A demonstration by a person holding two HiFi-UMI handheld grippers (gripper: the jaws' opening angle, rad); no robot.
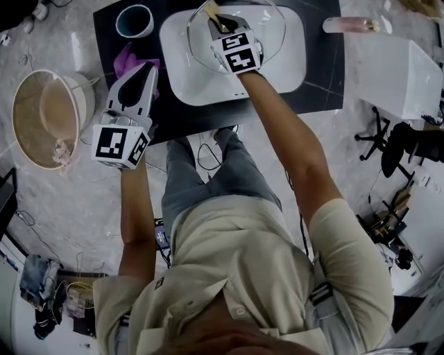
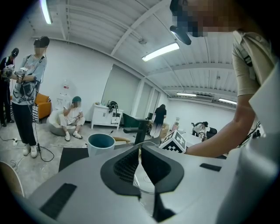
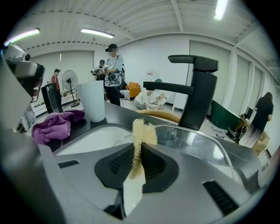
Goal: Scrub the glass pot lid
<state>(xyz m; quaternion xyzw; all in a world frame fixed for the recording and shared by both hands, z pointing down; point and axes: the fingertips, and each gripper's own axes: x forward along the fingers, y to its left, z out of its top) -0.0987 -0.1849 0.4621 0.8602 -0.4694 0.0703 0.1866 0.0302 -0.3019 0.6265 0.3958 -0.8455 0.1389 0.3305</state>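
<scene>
Far left on the floor I see a round bin (image 1: 48,118). My left claw (image 1: 148,68) is closed with nothing in it, over the desk (image 1: 111,28) edge beside a purple cloth (image 1: 128,57). A teal cup (image 1: 134,21) stands upright behind. The lid (image 1: 270,35) lies in the white sink (image 1: 187,76). Above it, my right claw (image 3: 139,146) pinches a tan scrubber (image 3: 142,131).

glass pot lid (image 1: 272,33): clear, metal-rimmed, in sink (image 1: 182,66) | loofah pad (image 3: 141,130): tan, clamped in right gripper (image 3: 139,148), over lid

Lid (image 1: 272,38) in sink (image 1: 182,78); cup (image 1: 134,21), cloth (image 1: 127,57) left
</scene>
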